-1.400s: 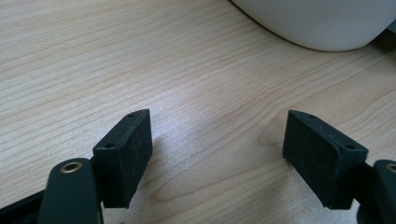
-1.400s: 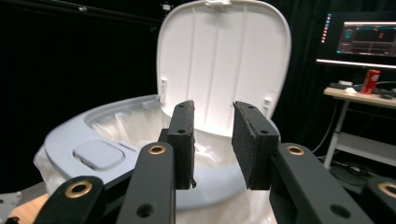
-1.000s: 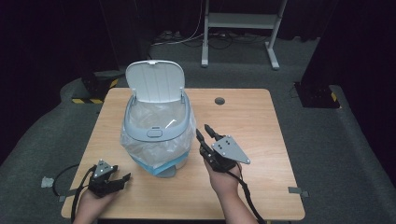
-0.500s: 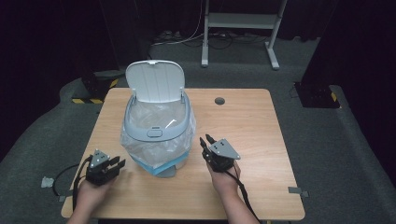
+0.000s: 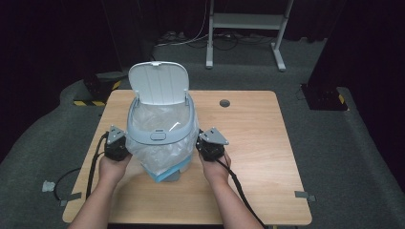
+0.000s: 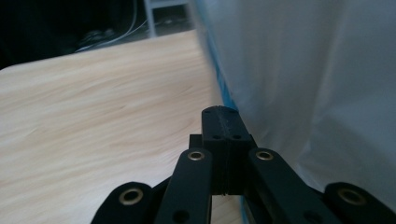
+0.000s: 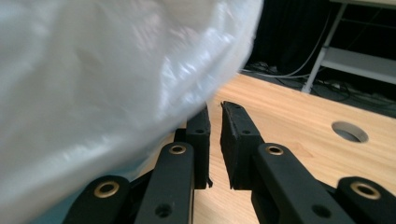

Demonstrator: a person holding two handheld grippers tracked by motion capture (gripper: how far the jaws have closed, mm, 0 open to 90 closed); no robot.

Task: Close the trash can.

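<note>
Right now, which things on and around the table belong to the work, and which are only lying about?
In the work:
- bin with its lid up
- plastic liner bag over its rim
- left gripper, shut beside the bag
- right gripper, nearly shut beside the bag

Lying about:
- table
- metal stand on the floor behind
- floor cables

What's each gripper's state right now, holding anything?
Left gripper: jaws just closed, shut, nothing between them, beside the bin liner.
Right gripper: jaws just closed to a thin gap, nothing visibly gripped; the liner drapes over its left jaw.
</note>
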